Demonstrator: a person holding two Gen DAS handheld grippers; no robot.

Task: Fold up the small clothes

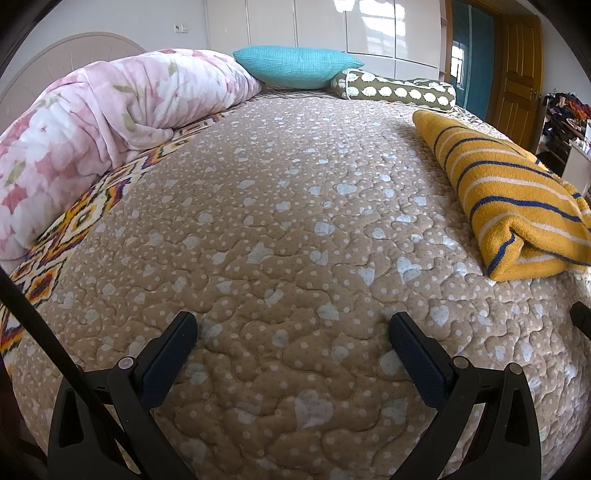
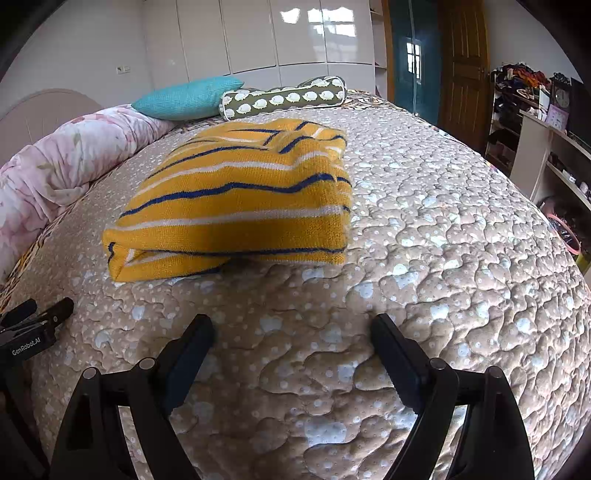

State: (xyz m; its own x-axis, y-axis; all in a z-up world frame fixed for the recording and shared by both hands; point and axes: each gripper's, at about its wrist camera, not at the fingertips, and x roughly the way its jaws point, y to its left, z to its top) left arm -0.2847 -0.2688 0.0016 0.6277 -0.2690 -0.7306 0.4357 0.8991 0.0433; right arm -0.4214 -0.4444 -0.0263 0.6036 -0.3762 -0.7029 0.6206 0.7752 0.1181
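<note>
Your left gripper (image 1: 291, 328) and right gripper (image 2: 291, 330) both hang wide and empty over the bed (image 2: 424, 258). The sweater (image 2: 240, 199) lies folded, centre-left in the right view and at the right edge in the left view (image 1: 517, 199). The fold looks done. The risk is its loose lower-left corner: if you nudge or regrab there, the layers could splay. The left gripper (image 2: 37, 317) sits near it.

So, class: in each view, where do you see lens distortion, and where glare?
Left wrist view: the quilted bedspread bulges like a dome, black vignette at the corners, window glare on the glossy wardrobe doors. Right wrist view: same bulge, glare on the doors, a soft shadow under the folded yellow striped sweater.
</note>
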